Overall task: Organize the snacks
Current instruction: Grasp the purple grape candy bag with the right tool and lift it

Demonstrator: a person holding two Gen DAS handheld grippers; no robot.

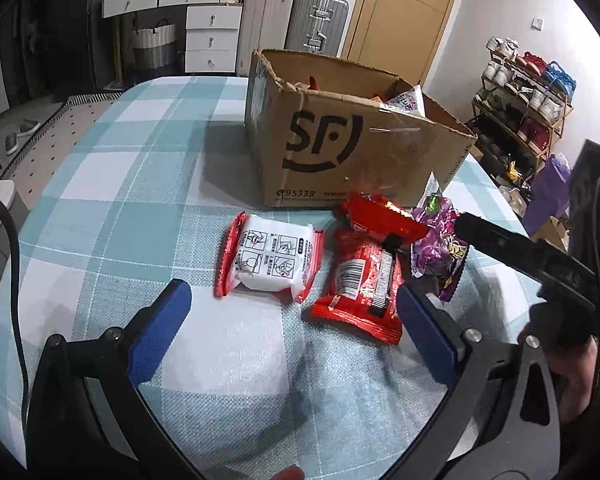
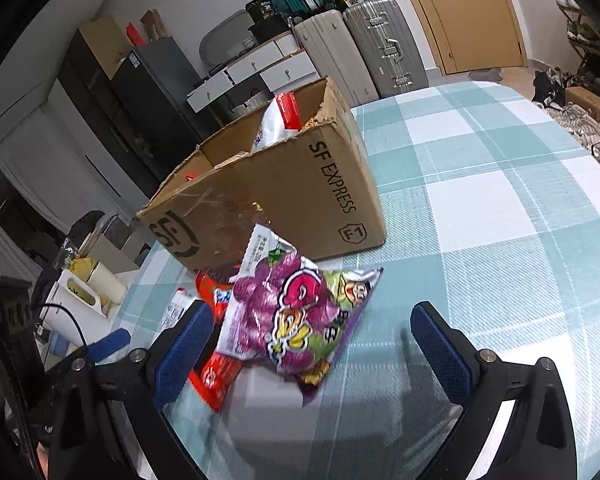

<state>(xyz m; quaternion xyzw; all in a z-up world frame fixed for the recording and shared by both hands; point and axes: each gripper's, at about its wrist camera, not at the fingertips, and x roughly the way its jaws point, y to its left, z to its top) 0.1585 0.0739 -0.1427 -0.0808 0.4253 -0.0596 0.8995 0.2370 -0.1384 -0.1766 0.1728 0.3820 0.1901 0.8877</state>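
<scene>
Three snack packets lie on the checked counter (image 1: pixel 100 168) just in front of the brown cardboard box (image 1: pixel 340 148); both grippers, left (image 1: pixel 296 316) and right (image 2: pixel 312 344), are wide open and empty, the right framing the purple sweet bag (image 2: pixel 292 320), seemingly next for boxing.

Open checked cloth (image 1: pixel 120 184) lies left of the cardboard box (image 1: pixel 340 152); three snack packets (image 1: pixel 360 276) crowd its front.
</scene>
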